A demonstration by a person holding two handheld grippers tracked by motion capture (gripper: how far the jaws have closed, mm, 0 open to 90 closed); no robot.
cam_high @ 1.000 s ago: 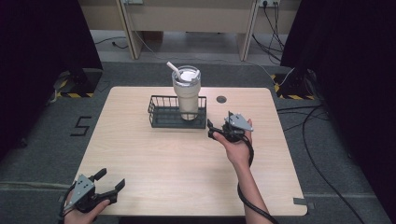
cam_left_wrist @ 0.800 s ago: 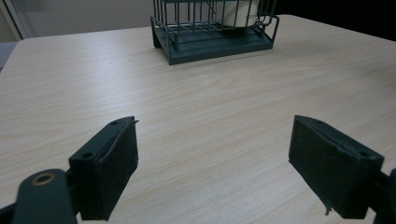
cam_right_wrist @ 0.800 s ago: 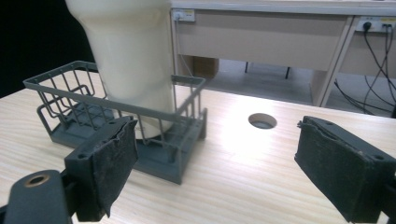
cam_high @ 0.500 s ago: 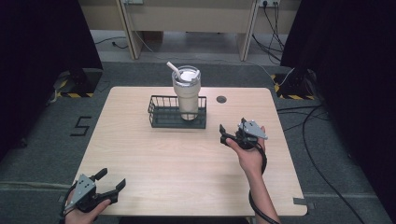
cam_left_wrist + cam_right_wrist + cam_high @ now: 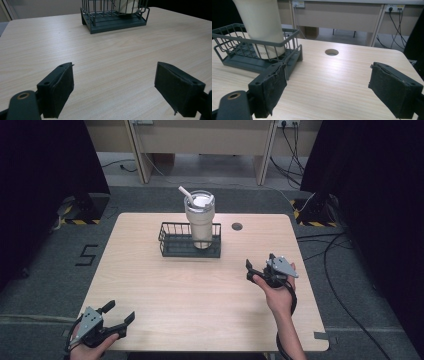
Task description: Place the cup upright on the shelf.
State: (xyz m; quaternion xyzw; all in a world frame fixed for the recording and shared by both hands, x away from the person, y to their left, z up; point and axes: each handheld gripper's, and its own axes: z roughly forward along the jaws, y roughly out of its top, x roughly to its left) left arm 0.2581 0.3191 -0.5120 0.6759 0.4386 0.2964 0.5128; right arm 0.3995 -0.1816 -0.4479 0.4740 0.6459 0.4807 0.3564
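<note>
left gripper (image 5: 119, 319), near table (image 5: 200, 310) corner: jaws spread, empty, hand cut off by frame edge. right gripper (image 5: 260, 266), right side: jaws spread, empty. wire basket (image 5: 175, 246), far centre, holds upright cream tumbler (image 5: 201, 222) with straw; tumbler's small base lettering unreadable.

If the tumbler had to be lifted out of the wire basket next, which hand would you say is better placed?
Probably the right. The right tool sits open just past the wire basket, on the side where the tumbler stands. The left tool waits open at the near table edge.
</note>
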